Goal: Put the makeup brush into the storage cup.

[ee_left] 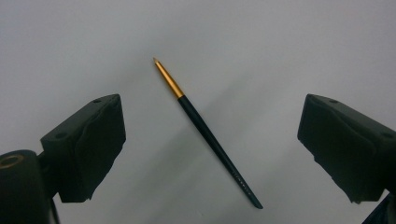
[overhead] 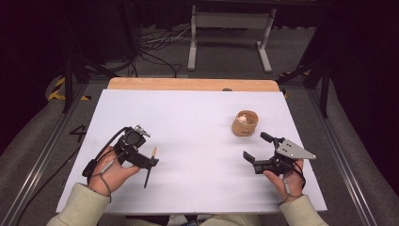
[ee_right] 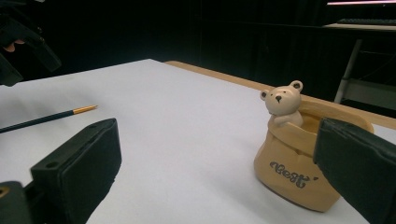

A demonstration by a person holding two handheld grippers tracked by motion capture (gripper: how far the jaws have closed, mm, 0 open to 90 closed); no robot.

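Observation:
A thin paintbrush with a dark handle and a gold ferrule lies flat on the white table. It sits at the left front, and the right gripper view catches it at far left. My left gripper hovers over it, open, with the brush lying between the wide-apart jaws. A tan ceramic cup with a small bear figure stands at the right middle. My right gripper is open just in front of the cup, which shows beside its right jaw.
A wooden strip runs along the table's far edge. Beyond it are a white stand's legs and loose cables on the floor. Metal rails flank the table on both sides.

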